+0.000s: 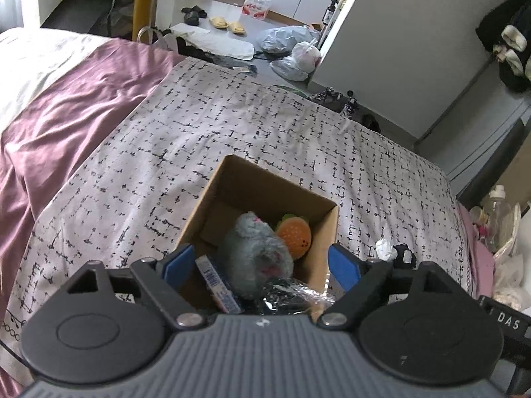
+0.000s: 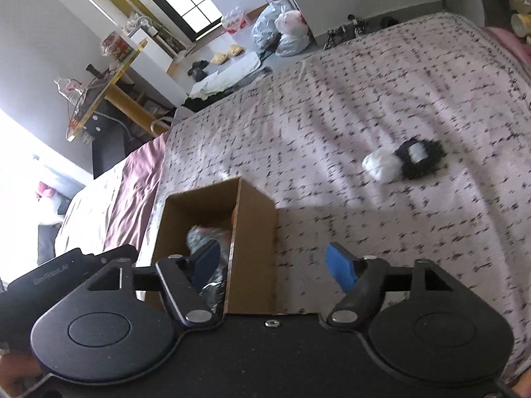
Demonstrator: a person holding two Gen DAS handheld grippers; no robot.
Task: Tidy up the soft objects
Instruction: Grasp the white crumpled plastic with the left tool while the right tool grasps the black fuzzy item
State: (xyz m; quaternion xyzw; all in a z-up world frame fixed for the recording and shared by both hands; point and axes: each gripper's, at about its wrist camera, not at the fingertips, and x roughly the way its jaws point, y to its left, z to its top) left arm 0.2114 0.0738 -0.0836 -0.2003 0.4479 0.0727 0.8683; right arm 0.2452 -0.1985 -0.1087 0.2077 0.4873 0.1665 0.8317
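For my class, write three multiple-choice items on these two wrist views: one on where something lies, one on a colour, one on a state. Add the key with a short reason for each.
1. Where does the black-and-white soft item lie?
A. inside the cardboard box
B. on the patterned bedspread, outside the box
C. between the right gripper's fingers

2. What colour is the burger-shaped plush in the cardboard box?
A. orange
B. blue
C. purple

3. How does the left gripper stand?
A. shut on the grey plush
B. shut on a bottle
C. open, holding nothing

Key:
1 B, it rests on the patterned bedspread, apart from the box.
2 A, its top is orange, beside the grey plush.
3 C, its blue fingers stand spread wide over the box, clamping nothing.
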